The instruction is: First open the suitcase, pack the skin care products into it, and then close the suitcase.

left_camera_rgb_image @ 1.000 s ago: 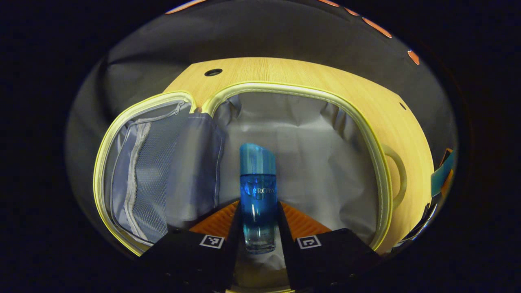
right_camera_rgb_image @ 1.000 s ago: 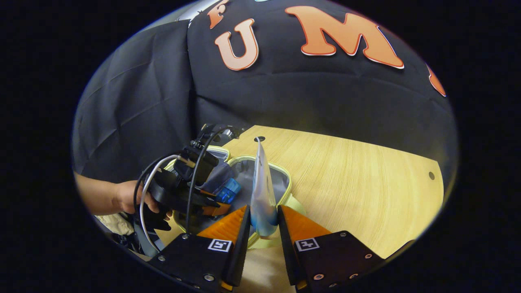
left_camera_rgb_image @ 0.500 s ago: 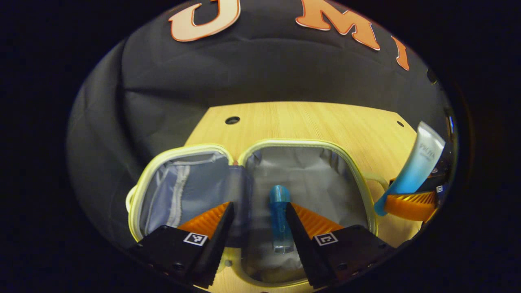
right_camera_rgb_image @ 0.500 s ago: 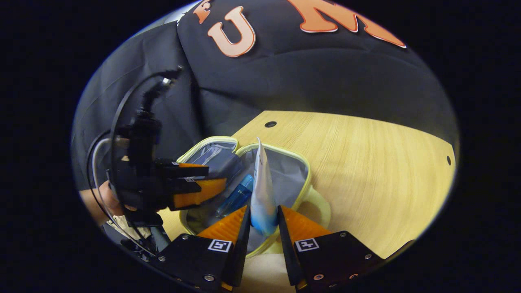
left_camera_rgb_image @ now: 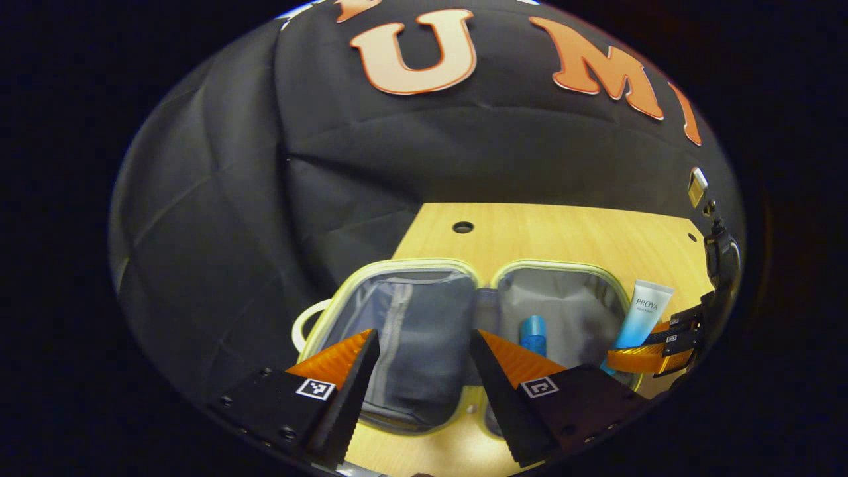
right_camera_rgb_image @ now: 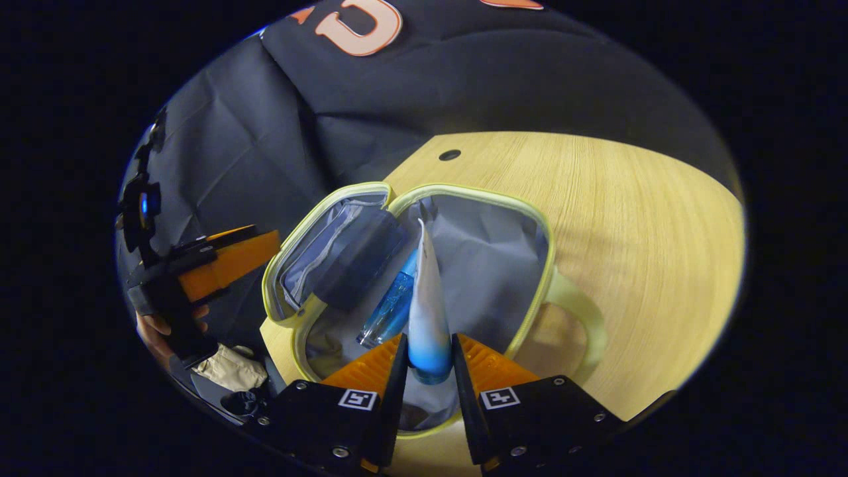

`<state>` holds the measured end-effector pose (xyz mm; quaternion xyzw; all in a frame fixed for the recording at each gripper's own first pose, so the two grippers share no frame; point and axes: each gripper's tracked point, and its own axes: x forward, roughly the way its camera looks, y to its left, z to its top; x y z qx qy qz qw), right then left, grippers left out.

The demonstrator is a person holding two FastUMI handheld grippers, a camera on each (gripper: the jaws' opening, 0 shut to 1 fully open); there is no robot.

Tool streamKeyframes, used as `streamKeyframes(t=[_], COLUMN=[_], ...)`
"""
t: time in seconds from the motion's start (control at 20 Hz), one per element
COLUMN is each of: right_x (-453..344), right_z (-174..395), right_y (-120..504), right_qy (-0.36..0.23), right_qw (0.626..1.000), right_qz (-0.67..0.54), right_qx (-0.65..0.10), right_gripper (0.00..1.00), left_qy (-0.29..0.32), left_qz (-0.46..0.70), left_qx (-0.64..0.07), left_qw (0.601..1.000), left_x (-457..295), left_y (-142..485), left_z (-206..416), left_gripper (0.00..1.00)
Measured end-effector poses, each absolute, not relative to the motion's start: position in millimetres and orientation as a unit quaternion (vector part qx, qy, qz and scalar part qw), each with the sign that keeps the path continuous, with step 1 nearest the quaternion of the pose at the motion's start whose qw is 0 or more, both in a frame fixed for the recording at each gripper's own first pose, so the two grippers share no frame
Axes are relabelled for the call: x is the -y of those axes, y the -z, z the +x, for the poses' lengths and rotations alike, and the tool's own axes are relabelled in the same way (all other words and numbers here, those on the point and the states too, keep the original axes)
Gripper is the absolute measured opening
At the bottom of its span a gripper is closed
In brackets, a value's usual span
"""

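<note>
The pale yellow suitcase (right_camera_rgb_image: 540, 265) lies open on the wooden table (right_camera_rgb_image: 629, 218), grey lining showing; its rim (left_camera_rgb_image: 424, 265) also appears in the left gripper view. A blue bottle (right_camera_rgb_image: 392, 306) lies inside the right half, also seen as the blue bottle (left_camera_rgb_image: 533, 334). My right gripper (right_camera_rgb_image: 428, 361) is shut on a white-to-blue tube (right_camera_rgb_image: 427, 311), held over the open case; the tube (left_camera_rgb_image: 639, 318) shows at the right in the left gripper view. My left gripper (left_camera_rgb_image: 424, 354) is open and empty, raised above the lid half.
A mesh zip pocket (right_camera_rgb_image: 334, 245) lines the lid half. A handle (right_camera_rgb_image: 586, 318) sticks out on the suitcase's right side. A hand (right_camera_rgb_image: 159, 328) holds the other gripper (right_camera_rgb_image: 212, 262) at the left. A round hole (right_camera_rgb_image: 449, 155) sits near the table's far edge.
My left gripper let go of the blue bottle, which now lies in the suitcase, and pulled back and left. My right gripper moved the tube over the open case.
</note>
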<state>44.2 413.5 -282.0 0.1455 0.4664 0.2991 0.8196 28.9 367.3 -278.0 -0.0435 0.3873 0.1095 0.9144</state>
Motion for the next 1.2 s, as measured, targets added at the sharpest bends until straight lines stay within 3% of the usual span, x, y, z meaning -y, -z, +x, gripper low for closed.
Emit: streamKeyframes(t=[0.25, 0.9, 0.95, 1.0, 1.05, 1.2], right_x=[-429.2, -421.4, -418.5, -414.5, -411.6, -389.8], right_z=[51.1, 54.5, 55.3, 56.3, 59.0, 64.1], right_y=[294.0, 294.4, 290.5, 286.7, 281.5, 260.1], right_qy=[-0.273, -0.201, -0.193, -0.186, -0.18, -0.159], right_qw=[0.797, 0.815, 0.818, 0.823, 0.829, 0.853], right_qz=[0.184, 0.189, 0.193, 0.196, 0.198, 0.191], right_qx=[-0.506, -0.509, -0.506, -0.5, -0.492, -0.458], right_gripper=[0.43, 0.45, 0.41, 0.6, 0.54, 0.7], left_qy=[-0.167, -0.239, -0.236, -0.235, -0.236, -0.24], left_qz=[-0.071, -0.125, -0.136, -0.147, -0.158, -0.191], left_qx=[-0.39, -0.382, -0.383, -0.384, -0.384, -0.383], left_qw=[0.903, 0.884, 0.883, 0.881, 0.878, 0.872], left_x=[-415.8, -500.3, -505.2, -509.9, -516.4, -532.5], left_y=[277.0, 306.0, 309.7, 312.0, 316.6, 337.0], left_z=[-3.8, -18.7, -16.6, -17.6, -17.0, -11.0], left_gripper=[0.86, 0.86, 0.86, 0.82, 0.88, 0.89])
